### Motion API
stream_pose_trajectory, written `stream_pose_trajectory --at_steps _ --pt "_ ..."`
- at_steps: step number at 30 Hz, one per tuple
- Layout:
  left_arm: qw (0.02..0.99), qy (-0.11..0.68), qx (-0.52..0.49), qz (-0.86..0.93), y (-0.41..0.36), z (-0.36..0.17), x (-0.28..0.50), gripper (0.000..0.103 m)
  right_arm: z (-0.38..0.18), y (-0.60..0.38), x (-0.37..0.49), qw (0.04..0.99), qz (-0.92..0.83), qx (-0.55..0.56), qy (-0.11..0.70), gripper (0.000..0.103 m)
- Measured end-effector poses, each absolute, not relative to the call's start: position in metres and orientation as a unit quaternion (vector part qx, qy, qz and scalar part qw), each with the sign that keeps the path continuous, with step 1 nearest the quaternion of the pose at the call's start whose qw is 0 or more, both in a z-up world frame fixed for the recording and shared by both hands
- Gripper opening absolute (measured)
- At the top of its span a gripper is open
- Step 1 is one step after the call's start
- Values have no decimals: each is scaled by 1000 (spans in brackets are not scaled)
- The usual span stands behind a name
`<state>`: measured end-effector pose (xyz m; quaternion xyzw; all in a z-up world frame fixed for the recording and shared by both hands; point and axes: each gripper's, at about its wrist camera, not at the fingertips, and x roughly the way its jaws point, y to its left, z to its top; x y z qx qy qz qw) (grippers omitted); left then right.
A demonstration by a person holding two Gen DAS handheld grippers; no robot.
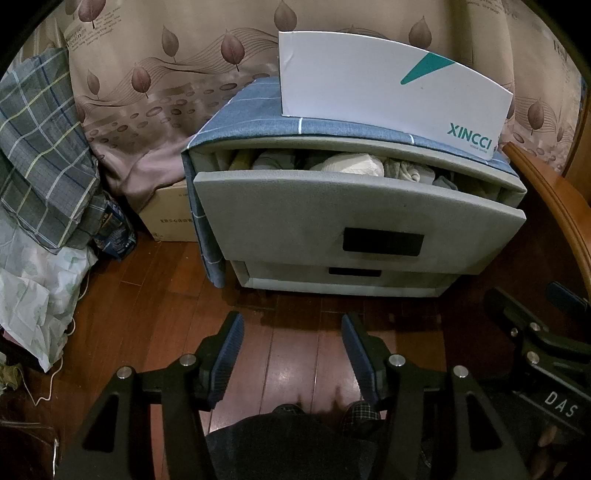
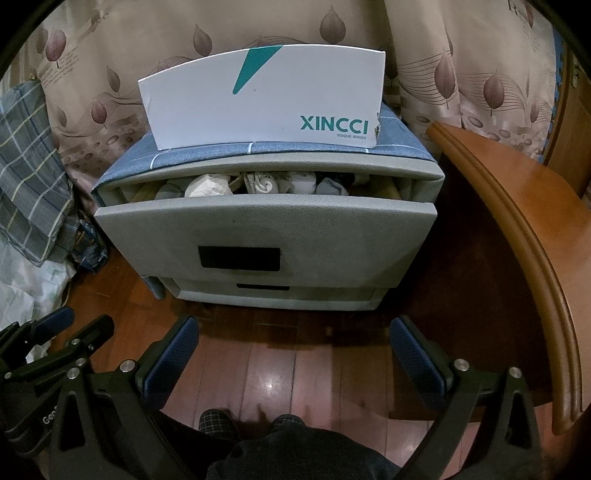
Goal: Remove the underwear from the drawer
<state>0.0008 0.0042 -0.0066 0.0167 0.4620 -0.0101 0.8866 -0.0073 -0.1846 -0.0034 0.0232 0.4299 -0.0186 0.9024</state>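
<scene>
Left wrist view: the top drawer [image 1: 354, 214] stands partly pulled out, and the underwear [image 1: 351, 166] lies bundled inside, just behind the drawer front. Both the left gripper [image 1: 291, 354] and right gripper [image 2: 295, 362] hang released and empty, low before the drawer. I'd lift one over the drawer front, then pinch a single bundle from above.

"XINCCI" in teal, with smaller "VOGUE SHOES" beneath, on white shoe box [image 2: 264, 98] atop cabinet. "DAS" in white on black claw body [image 1: 561, 404] at right edge of left view. Print on brown carton [image 1: 168, 218] and curtain [image 1: 79, 35] too small to read.
</scene>
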Motion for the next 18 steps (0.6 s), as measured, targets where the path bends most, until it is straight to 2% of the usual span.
stream_pose_trajectory --at_steps 18 --pt "890 456 18 -8 5 -4 2 56 -4 -184 -7 903 -18 22 428 102"
